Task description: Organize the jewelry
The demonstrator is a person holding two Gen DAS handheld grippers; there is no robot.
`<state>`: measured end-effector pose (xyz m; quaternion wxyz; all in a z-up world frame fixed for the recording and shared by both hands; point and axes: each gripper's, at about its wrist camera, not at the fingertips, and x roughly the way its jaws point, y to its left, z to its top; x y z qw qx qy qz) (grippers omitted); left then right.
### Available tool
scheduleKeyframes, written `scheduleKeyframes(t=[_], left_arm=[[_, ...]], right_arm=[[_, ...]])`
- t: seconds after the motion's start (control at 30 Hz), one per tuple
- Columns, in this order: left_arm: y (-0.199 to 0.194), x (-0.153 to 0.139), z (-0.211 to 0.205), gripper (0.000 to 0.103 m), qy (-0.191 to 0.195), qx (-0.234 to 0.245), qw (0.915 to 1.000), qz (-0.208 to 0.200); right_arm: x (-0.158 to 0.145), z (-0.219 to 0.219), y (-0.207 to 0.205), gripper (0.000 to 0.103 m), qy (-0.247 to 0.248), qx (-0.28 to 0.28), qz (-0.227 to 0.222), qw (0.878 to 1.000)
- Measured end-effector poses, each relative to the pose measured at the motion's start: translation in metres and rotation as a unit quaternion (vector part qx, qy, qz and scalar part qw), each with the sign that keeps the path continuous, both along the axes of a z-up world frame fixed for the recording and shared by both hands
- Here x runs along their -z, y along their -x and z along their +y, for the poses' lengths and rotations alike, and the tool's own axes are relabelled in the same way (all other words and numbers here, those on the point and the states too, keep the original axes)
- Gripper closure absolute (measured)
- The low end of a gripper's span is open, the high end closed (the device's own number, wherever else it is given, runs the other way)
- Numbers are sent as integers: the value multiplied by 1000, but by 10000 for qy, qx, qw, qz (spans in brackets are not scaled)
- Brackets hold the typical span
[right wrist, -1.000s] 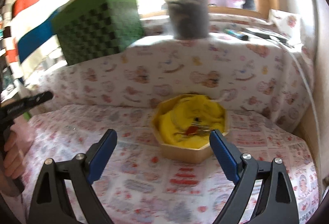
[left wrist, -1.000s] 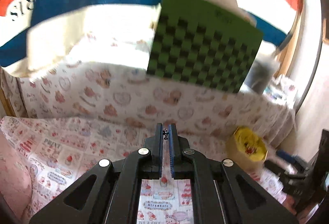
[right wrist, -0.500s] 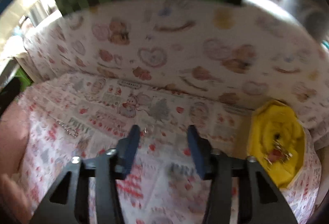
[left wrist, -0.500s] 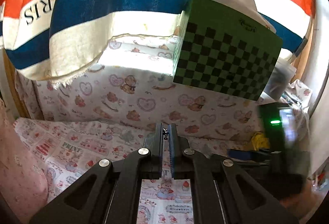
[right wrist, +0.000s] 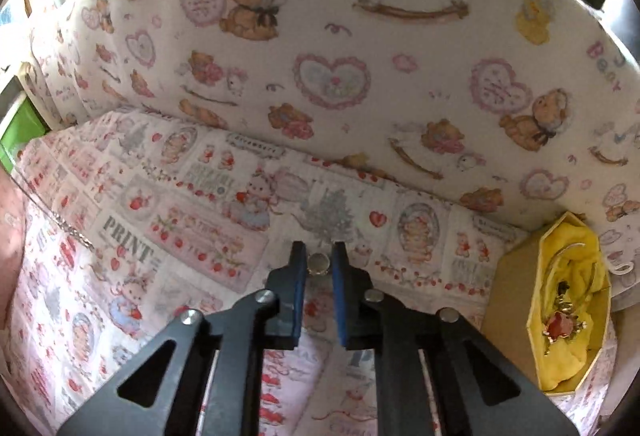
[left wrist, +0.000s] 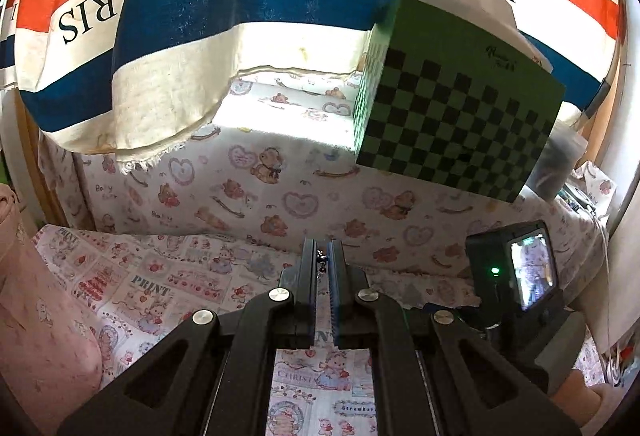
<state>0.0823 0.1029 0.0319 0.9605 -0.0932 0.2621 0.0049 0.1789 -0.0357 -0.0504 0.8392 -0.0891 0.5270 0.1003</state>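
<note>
With the right gripper just closed around a small round silvery piece on the printed bed cover, I should lift straight up, then carry it to the yellow-lined box at right. The left gripper, nearly shut, pinches a small beaded chain. Whether the pads truly bite the round piece is unclear; another chain lies at left, its end cut off.

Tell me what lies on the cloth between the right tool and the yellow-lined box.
Right wrist view: only bare printed cloth separates the right tool, shut on a small round piece, from the box.
</note>
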Motion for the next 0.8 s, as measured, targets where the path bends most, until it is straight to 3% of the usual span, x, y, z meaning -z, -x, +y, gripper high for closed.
scheduleKeyframes(t=[0.23, 0.33, 0.43, 0.6, 0.8], left_arm=[[4, -1, -4, 99, 37, 145, 9999, 43], [23, -16, -17, 99, -171, 392, 9984, -371], [43, -32, -28, 99, -119, 657, 9958, -619], [68, -57, -48, 99, -136, 854, 9923, -886], [70, -77, -76, 99, -169, 1027, 9902, -927]], right_arm=[[-21, -34, 45, 91, -487, -34, -50, 9988], [-39, -54, 67, 91, -708, 0, -206, 9973], [-57, -79, 88, 91, -798, 145, -499, 9955], [-85, -110, 110, 92, -433, 380, -1291, 9900], [-101, -151, 115, 92, -734, 489, -1682, 9818]])
